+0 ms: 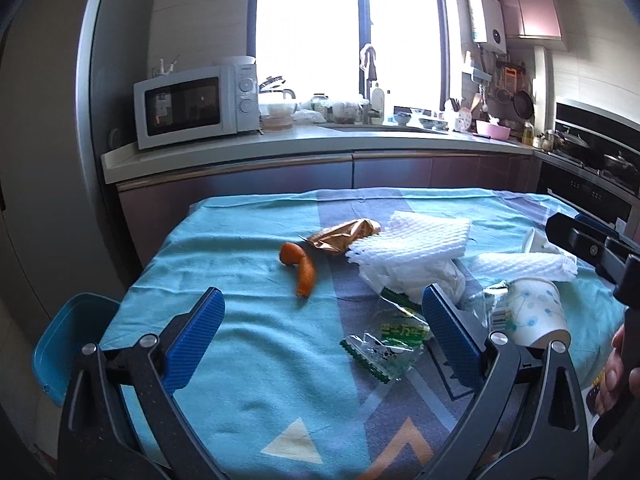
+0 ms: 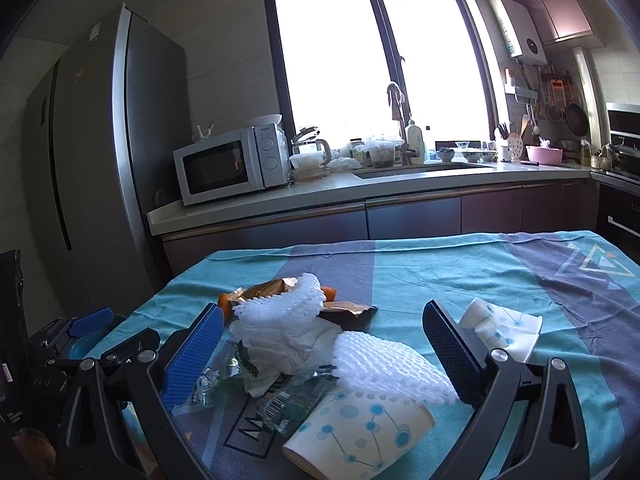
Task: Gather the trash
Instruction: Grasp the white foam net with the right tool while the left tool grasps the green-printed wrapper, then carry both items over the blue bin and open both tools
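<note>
Both the left gripper [image 1: 322, 312] and the right gripper [image 2: 322, 332] hover wide and empty over the table [image 1: 248, 360], orange peel [image 1: 301, 270] ahead of the left, paper cup [image 2: 360, 436] between the right's fingers.

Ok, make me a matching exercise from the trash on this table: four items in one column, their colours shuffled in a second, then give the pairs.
Items:
1. peel
2. foam net
3. snack wrapper
4. paper cup

Colours:
A. white with blue dots
B. orange
C. plain white mesh
D. brown and gold

Pairs: 1-B, 2-C, 3-D, 4-A

All four lie on the teal tablecloth. The left claw and the right claw are both open and hold nothing.
</note>
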Demonstrator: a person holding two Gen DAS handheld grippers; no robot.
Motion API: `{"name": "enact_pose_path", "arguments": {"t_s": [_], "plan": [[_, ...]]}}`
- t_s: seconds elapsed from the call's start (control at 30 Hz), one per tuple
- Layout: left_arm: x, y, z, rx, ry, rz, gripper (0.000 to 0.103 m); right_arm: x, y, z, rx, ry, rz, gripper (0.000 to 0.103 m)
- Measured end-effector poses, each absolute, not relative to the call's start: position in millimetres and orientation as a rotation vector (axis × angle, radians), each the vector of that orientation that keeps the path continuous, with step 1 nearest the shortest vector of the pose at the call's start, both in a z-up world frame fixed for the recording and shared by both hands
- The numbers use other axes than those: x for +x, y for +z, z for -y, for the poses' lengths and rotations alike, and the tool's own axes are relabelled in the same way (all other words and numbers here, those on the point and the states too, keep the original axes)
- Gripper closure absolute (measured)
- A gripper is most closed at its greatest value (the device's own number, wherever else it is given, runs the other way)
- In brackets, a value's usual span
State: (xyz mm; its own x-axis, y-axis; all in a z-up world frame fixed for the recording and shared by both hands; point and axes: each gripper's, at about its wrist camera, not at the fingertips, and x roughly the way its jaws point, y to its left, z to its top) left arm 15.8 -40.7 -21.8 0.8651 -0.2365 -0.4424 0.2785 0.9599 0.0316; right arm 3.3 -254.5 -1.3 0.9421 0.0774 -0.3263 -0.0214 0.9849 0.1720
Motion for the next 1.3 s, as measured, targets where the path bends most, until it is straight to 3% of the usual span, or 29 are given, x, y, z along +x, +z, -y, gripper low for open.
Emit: {"name": "enact_pose_path", "arguments": {"t_s": [0.27, 0.37, 0.43, 0.57, 0.67, 0.7, 0.8, 1.3], "plan": [[35, -51, 70, 0.159, -0.374, -0.574, 0.008, -5, -19, 273, 0.105, 0.011, -0.408, 0.007], [45, -60, 78, 0.175, -0.400, -0.618, 0.019, -4, -25, 273, 0.052, 0.018, -0.436, 0.011], [50, -62, 78, 0.169, -0.421, -0.656, 0.026, 0, -29, 274, 0.022, 0.022, -0.464, 0.023], [66, -72, 79, 0.148, -0.449, -0.734, 0.045, 7, -34, 277, 0.008, 0.043, -0.486, 0.036], [74, -76, 76, 0.122, -0.463, -0.761, 0.061, 13, -36, 279, 0.011, 0.063, -0.505, 0.058], [75, -77, 75, 0.114, -0.464, -0.765, 0.067, 14, -36, 279, 0.009, 0.065, -0.508, 0.071], [79, -77, 73, 0.092, -0.469, -0.772, 0.073, 18, -34, 281, 0.016, 0.066, -0.503, 0.086], [71, -37, 31, 0.006, -0.437, -0.678, 0.074, 4, 25, 292, 0.082, 0.071, -0.345, 0.092]]}}
